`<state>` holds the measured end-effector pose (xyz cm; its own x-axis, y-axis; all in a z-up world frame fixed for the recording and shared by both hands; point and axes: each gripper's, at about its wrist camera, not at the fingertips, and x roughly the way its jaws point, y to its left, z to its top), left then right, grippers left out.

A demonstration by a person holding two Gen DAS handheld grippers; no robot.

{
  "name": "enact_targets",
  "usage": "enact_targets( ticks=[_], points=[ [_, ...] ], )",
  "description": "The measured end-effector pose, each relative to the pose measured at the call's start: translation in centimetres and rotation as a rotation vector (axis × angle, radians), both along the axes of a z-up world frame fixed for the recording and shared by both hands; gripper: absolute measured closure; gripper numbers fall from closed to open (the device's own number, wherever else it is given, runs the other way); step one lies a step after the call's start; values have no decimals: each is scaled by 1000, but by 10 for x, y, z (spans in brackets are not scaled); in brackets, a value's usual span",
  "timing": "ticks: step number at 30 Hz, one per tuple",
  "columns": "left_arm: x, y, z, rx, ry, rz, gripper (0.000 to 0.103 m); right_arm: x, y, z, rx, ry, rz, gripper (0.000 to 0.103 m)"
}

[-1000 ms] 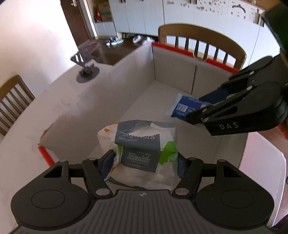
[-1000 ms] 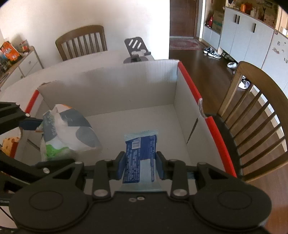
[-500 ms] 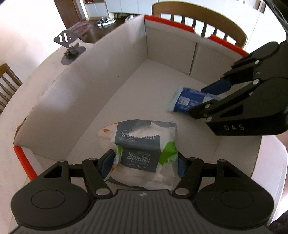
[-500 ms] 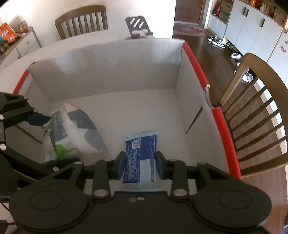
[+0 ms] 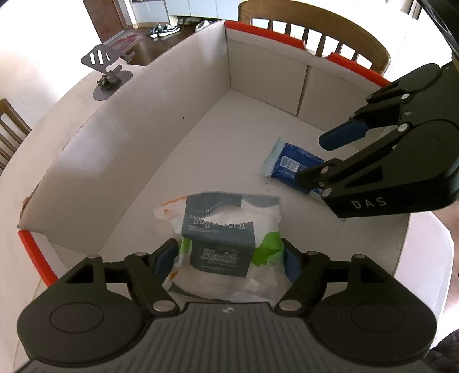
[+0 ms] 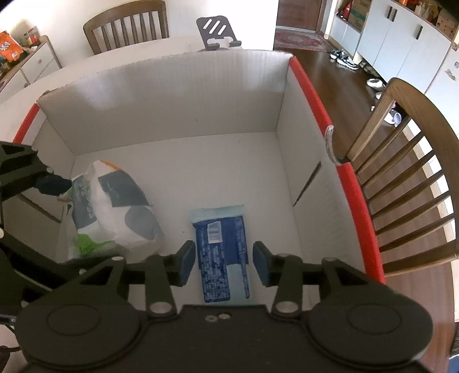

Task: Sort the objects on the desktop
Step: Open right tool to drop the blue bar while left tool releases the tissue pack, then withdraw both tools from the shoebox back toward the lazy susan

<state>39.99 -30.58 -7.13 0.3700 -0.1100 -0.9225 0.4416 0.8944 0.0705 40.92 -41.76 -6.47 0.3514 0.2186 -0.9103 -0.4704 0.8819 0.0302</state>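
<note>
A tissue pack (image 5: 226, 238) in grey, white and green wrap lies on the floor of a white cardboard box (image 5: 129, 149) with red rims. My left gripper (image 5: 228, 249) straddles it with jaws opening, its pads at the pack's sides. From the right wrist the same pack (image 6: 114, 206) shows at the left, one left fingertip (image 6: 54, 183) beside it. A blue packet (image 6: 221, 244) lies flat on the box floor between the jaws of my right gripper (image 6: 223, 252), which are opening and stand clear of it. The left wrist view shows that packet (image 5: 289, 166) under the right gripper (image 5: 327, 156).
The box wall (image 6: 172, 94) rises around both items. A grey phone stand (image 5: 107, 71) sits on the white table (image 5: 43, 120) behind the box. A wooden chair (image 6: 416, 178) stands close to the box's right side, and another chair (image 6: 126, 23) at the table's far side.
Both grippers tipped further down into the box. The right jaws spread off the blue packet, which now lies on the floor. The left jaws widened around the tissue pack.
</note>
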Motion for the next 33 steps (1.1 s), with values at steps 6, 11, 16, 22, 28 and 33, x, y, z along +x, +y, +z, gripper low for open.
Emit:
enact_targets(
  ticks=[6,11,16,22,28,33],
  points=[
    [-6,4,11,-22,-26,24,26,-1,-6,10,16,-22,-3,47],
    [-13,9,25,-59,-57,46,24,-4,-13,21,51,-39,-11,39],
    [-23,8,38,-95,-93,52,21,-9,-16,34,94,-57,-10,35],
    [-35,8,47,-145,-125,85,16,-20,-21,48,138,-84,-9,31],
    [-46,17,56,-206,-162,146,4,-28,-27,61,174,-116,-18,26],
    [-60,25,69,-255,-207,176,0,-32,-32,72,220,-153,-44,23]
  ],
)
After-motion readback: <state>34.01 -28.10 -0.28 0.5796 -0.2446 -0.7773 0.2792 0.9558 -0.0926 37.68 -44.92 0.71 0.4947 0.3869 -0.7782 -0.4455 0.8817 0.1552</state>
